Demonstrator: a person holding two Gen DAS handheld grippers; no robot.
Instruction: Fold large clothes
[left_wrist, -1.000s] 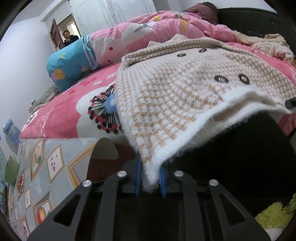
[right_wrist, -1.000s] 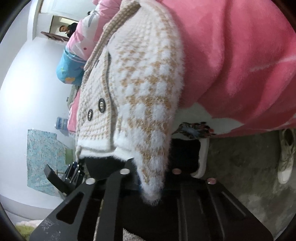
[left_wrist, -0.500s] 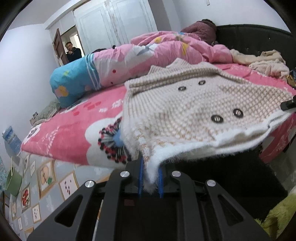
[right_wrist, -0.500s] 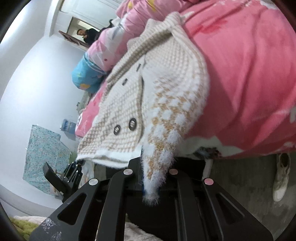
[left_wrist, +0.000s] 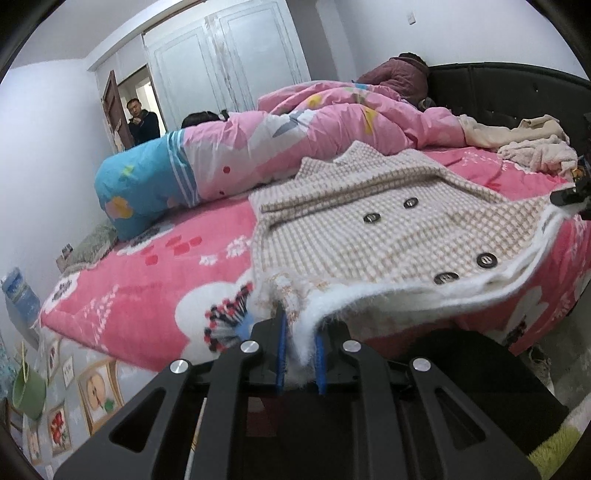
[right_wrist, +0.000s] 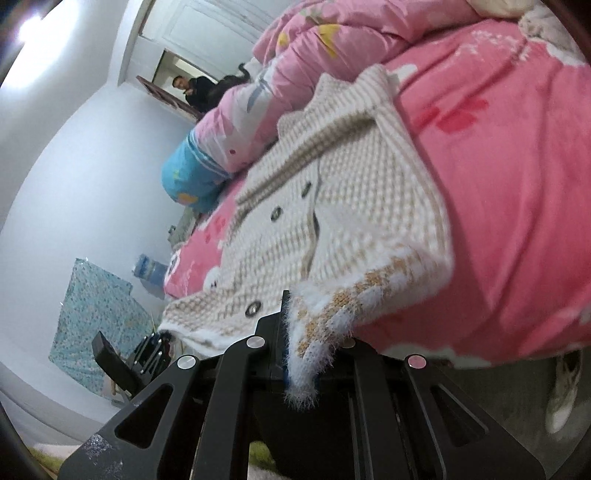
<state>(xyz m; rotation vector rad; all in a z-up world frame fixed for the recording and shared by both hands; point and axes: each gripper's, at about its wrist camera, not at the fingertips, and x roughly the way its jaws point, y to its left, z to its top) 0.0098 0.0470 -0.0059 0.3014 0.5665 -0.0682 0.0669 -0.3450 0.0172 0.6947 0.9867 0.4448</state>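
A beige-and-white checked knit coat (left_wrist: 388, 236) with dark buttons lies spread on the pink bed, its hem hanging over the near edge. My left gripper (left_wrist: 300, 354) is shut on the fuzzy white hem at the coat's left corner. My right gripper (right_wrist: 301, 354) is shut on the other hem corner of the coat (right_wrist: 332, 221). The right gripper's tip shows in the left wrist view (left_wrist: 567, 197) at the far right. The left gripper shows in the right wrist view (right_wrist: 147, 350) at lower left.
A pink flowered bedspread (left_wrist: 147, 280) covers the bed. A rolled pink and blue duvet (left_wrist: 221, 158) lies behind the coat, beige clothes (left_wrist: 532, 147) at the back right. A man (left_wrist: 142, 122) stands in the doorway. A white shoe (right_wrist: 565, 387) is on the floor.
Both grippers have lifted the coat's hem up and toward the bed, so the coat now lies flatter on the bedspread and hangs less over the edge.
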